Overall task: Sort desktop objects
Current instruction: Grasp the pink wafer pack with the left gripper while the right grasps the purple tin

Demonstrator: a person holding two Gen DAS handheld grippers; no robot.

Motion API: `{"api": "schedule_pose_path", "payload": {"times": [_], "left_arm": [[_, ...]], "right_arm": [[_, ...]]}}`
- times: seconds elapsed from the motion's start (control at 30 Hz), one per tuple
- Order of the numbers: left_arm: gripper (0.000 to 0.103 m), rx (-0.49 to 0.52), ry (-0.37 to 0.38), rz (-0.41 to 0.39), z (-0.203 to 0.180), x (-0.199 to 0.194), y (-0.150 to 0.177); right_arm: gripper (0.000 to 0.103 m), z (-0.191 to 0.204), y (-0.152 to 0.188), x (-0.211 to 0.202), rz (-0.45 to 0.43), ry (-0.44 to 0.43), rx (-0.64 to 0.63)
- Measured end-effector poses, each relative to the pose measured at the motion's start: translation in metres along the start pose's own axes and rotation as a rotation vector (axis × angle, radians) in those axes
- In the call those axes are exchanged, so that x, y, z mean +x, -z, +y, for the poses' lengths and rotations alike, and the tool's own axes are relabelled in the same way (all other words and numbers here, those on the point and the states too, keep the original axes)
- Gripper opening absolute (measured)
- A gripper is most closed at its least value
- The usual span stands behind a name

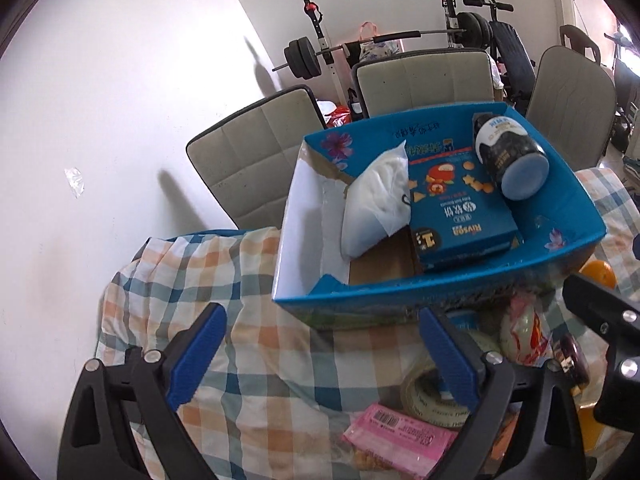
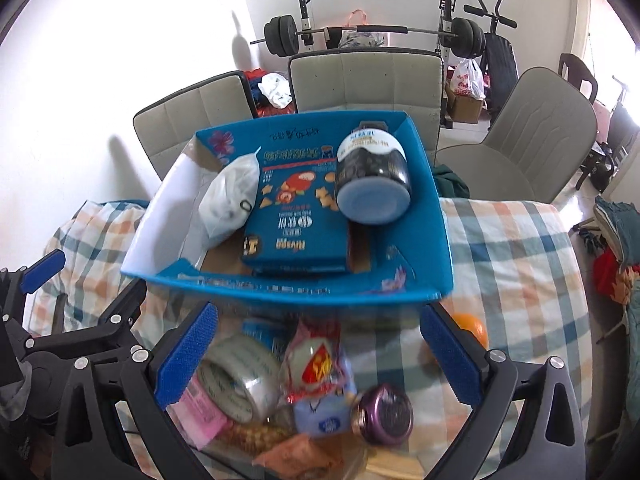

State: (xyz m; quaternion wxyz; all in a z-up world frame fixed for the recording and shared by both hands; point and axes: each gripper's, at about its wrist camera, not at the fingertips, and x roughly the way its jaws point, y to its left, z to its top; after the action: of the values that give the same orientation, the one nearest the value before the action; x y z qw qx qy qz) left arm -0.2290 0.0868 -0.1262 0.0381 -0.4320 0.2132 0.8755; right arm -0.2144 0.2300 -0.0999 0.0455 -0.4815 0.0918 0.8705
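A table under a checked cloth [image 2: 516, 248] fills the near ground, with 3 pale padded chairs [image 2: 366, 80] pushed up along its far side and a barbell rack [image 2: 360, 32] against the far wall. On the cloth sits a blue cardboard box [image 2: 436, 240], open at the top, holding 3 things: a blue biscuit carton [image 2: 296, 220] lying flat in the middle, a white plastic bag [image 2: 232, 200] leaning on the carton's left edge, and a dark jar [image 2: 374, 176] lying tipped at the far right with its blue base facing near. Just near of the box lies a loose heap of small items: a roll of clear tape [image 2: 240, 376], a red and white snack packet [image 2: 316, 364], a pink packet [image 1: 396, 436], a purple-lidded jar [image 2: 384, 412], and an orange [image 2: 472, 328] to the right. The right gripper [image 2: 316, 354] hangs over this heap, its blue pads spread wide with nothing clamped. The left gripper [image 1: 320, 354], further left, is likewise spread wide and empty.
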Motion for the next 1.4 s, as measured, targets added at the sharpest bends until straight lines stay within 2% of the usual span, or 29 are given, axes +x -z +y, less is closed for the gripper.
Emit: {"api": "schedule_pose_path", "payload": {"times": [0.2,0.43,0.53,0.7,0.9,1.07,1.13,1.23,1.4], "left_arm": [[0.098,0.007,0.003,0.068,-0.004,0.009,0.037],[0.098,-0.007,0.025,0.118,-0.005,0.019,0.057],[0.098,-0.111,0.129,0.195,0.009,0.032,0.065],[0.098,-0.278,0.271,0.349,0.032,0.061,0.087],[0.098,-0.427,0.381,0.459,0.048,0.083,0.109],[0.098,-0.65,0.554,0.61,0.051,0.115,0.134],[0.098,-0.693,0.568,0.651,0.047,0.126,0.141],[0.099,-0.687,0.543,0.627,0.043,0.124,0.14],[0.099,-0.592,0.496,0.496,0.038,0.095,0.118]], "right_arm": [[0.103,0.0,0.037,-0.007,0.022,0.022,-0.02],[0.103,-0.009,0.063,0.001,0.066,0.033,-0.005],[0.103,-0.013,0.068,0.006,0.079,0.032,0.003],[0.103,-0.014,0.078,0.021,0.145,-0.061,0.011],[0.103,-0.002,0.088,0.041,0.208,-0.112,-0.015],[0.103,-0.018,0.089,0.024,0.16,-0.15,0.086],[0.103,-0.039,0.091,0.009,0.124,-0.149,0.163],[0.103,-0.075,0.096,-0.006,0.113,-0.141,0.266],[0.103,-0.117,0.103,0.002,0.18,-0.099,0.317]]}}
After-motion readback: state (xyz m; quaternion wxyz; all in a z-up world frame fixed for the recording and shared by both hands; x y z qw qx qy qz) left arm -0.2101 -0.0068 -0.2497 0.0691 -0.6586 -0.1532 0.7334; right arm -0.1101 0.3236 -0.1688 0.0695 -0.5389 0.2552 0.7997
